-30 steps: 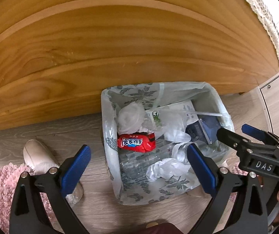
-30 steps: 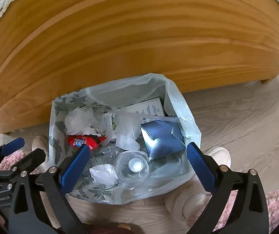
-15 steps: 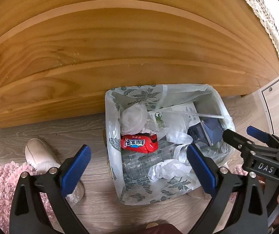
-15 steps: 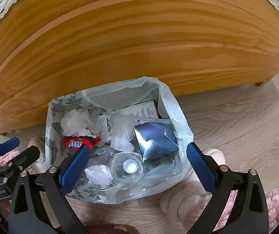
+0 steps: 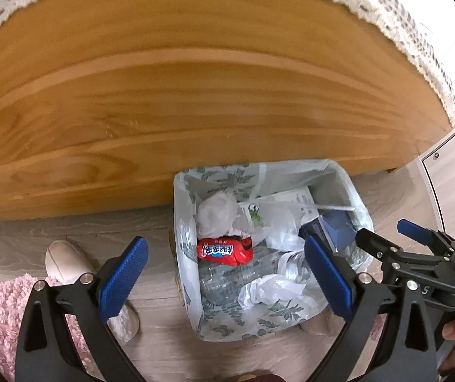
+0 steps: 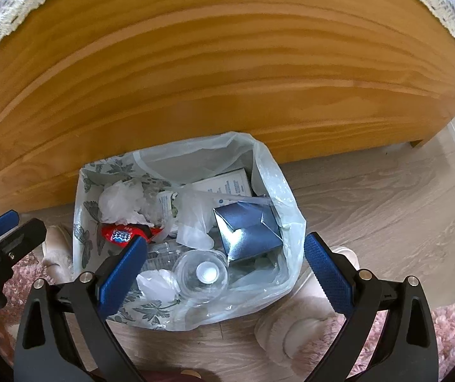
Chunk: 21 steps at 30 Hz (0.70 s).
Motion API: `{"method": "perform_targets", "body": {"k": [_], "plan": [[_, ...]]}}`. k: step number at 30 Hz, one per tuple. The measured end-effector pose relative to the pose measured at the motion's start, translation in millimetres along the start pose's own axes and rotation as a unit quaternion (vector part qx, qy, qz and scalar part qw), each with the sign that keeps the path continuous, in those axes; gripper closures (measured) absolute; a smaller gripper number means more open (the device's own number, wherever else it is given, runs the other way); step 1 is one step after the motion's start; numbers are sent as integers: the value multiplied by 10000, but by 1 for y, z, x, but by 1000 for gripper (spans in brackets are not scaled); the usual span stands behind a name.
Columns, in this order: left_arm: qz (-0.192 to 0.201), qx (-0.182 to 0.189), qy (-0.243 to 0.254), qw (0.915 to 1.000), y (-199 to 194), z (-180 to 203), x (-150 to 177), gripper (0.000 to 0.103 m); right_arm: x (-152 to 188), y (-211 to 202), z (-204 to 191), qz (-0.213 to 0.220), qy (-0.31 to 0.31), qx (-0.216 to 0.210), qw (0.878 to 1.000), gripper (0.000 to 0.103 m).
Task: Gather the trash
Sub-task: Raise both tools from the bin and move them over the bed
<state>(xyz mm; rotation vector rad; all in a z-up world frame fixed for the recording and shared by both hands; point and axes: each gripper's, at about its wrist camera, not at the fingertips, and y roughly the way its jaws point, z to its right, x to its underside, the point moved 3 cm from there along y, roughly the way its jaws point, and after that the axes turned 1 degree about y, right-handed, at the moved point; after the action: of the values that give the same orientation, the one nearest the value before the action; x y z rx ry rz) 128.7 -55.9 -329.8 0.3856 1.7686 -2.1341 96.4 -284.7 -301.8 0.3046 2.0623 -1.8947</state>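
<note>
Both the left gripper and right gripper hang wide open and empty above the full trash bin (wooden bed frame just beyond).

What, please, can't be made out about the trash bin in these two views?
- Bin bottom: both views, buried under trash.
- Red wrapper: right view, partly behind a tongs finger.
- Bottle label: left view, covered by crumpled plastic.
- Box print: too small.
</note>
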Motion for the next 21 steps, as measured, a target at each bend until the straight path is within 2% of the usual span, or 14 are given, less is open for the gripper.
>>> {"method": "perform_targets", "body": {"k": [5, 16, 21], "plan": [[232, 13, -18, 9997, -11, -1, -6, 8, -2, -11, 0, 241, -54, 69, 9997, 8], [1112, -33, 147, 9937, -59, 1, -23, 8, -15, -53, 6, 1048, -15, 142, 9944, 8], [1446, 155, 173, 9892, -94, 6, -30, 8, -22, -89, 7, 1400, 13, 38, 9901, 8]]}}
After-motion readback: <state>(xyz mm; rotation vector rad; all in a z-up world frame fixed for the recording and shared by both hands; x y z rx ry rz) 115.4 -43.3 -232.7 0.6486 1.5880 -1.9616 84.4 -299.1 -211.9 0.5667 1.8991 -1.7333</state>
